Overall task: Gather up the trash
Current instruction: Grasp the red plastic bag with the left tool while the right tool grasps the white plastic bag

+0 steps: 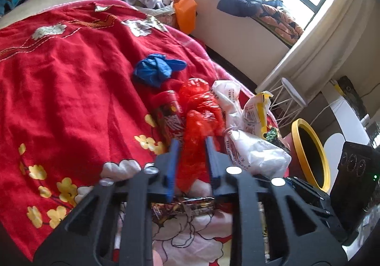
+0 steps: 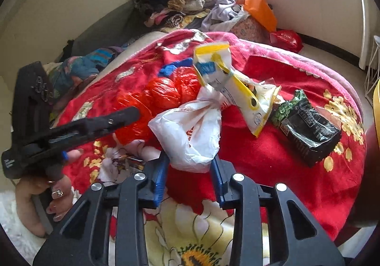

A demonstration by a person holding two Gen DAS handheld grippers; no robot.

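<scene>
trash lies on the red floral blanket [image 1: 71, 64]: left gripper [image 1: 191, 145] pinches the crumpled red plastic bag [image 1: 201, 109], right gripper [image 2: 190, 159] pinches the knotted white plastic bag [image 2: 190, 133], likely for lifting binward.

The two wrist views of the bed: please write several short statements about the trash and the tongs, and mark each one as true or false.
1. The left tongs are closed on the red plastic bag. True.
2. The right tongs hold the black snack packet. False: they grip the white plastic bag; the packet lies untouched on the red blanket.
3. A crumpled blue item lies on the blanket beyond the red bag. True.
4. The yellow-rimmed bin stands on the bed. False: it stands beside the bed.
</scene>
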